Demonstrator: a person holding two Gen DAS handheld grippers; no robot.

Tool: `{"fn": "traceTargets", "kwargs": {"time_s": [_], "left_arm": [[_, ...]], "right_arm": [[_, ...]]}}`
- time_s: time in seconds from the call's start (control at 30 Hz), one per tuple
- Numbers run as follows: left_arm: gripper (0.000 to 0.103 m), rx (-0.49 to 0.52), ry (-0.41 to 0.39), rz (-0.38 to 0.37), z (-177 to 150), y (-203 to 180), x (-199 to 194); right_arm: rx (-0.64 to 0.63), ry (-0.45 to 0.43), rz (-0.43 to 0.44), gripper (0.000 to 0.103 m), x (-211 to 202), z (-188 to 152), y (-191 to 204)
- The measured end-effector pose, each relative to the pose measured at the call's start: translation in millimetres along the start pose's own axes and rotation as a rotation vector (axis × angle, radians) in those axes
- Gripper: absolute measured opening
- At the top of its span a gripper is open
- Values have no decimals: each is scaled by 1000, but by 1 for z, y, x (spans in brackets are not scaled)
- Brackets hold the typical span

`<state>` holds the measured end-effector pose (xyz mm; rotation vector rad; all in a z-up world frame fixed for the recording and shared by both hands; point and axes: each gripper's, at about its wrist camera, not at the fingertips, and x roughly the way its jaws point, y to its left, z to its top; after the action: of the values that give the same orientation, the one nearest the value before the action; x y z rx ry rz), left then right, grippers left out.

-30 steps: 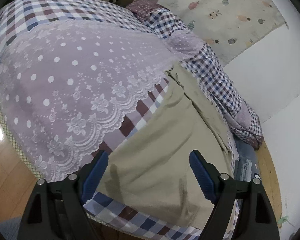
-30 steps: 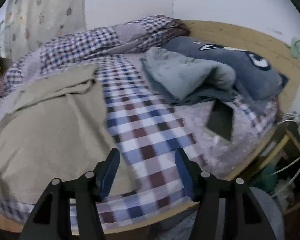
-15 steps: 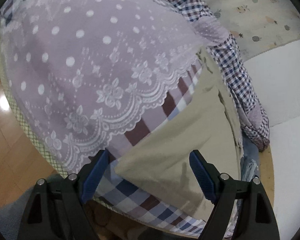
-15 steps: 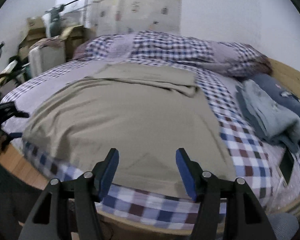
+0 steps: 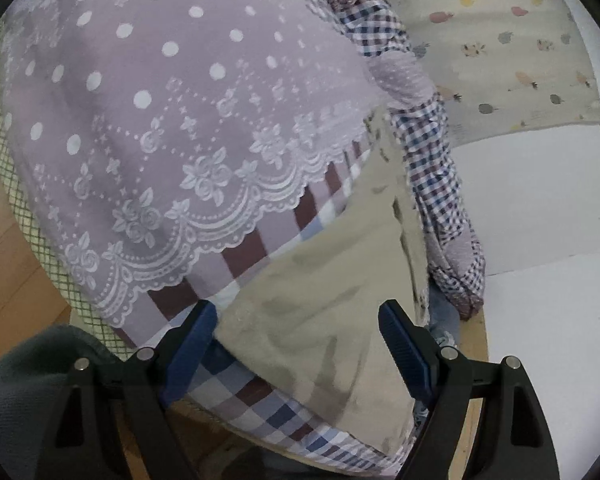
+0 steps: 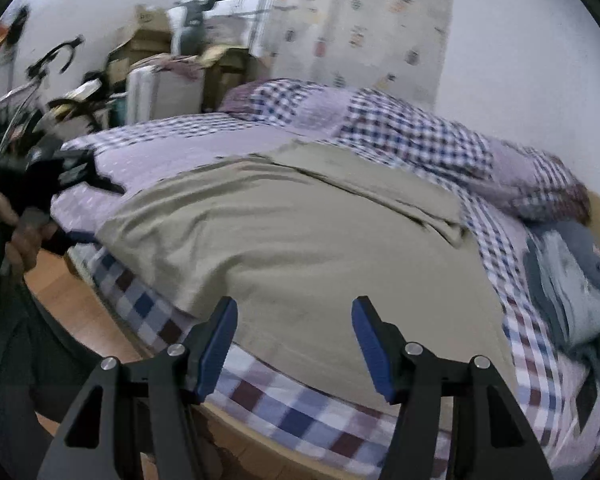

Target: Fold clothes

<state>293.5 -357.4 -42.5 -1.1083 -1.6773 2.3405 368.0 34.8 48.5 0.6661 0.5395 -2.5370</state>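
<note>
A khaki garment (image 6: 300,240) lies spread flat on the checked bed sheet (image 6: 284,396). It also shows in the left wrist view (image 5: 324,312). My left gripper (image 5: 300,340) is open, its blue pads either side of the garment's near left corner, just above it. My right gripper (image 6: 294,340) is open and empty, above the garment's near hem at the bed's front edge. The left gripper and the hand holding it also show at the left of the right wrist view (image 6: 60,200).
A lilac lace cover (image 5: 180,128) lies over the bed left of the garment. A checked quilt (image 6: 420,136) is bunched along the wall. Folded grey clothes (image 6: 572,292) lie at the right. Boxes and clutter (image 6: 160,72) stand beyond the bed. Wooden floor (image 6: 80,312) runs below the edge.
Both grippers have moved toward the garment's near edge. The right wrist view has swung left from the bed's right side onto the garment. Both stay open.
</note>
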Motion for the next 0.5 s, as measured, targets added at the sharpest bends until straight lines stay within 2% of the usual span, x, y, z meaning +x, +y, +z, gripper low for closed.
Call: {"fn": "traceTargets", "kwargs": {"time_s": [0.3, 0.43, 0.5], "left_arm": [[86, 1, 54, 32, 0, 6, 5], [86, 21, 69, 38, -3, 4, 6], [85, 31, 76, 44, -4, 3, 7]], "right_arm": [[-174, -52, 20, 65, 15, 10, 60], [-190, -68, 25, 76, 18, 14, 71], [-182, -68, 27, 76, 19, 15, 71]]}}
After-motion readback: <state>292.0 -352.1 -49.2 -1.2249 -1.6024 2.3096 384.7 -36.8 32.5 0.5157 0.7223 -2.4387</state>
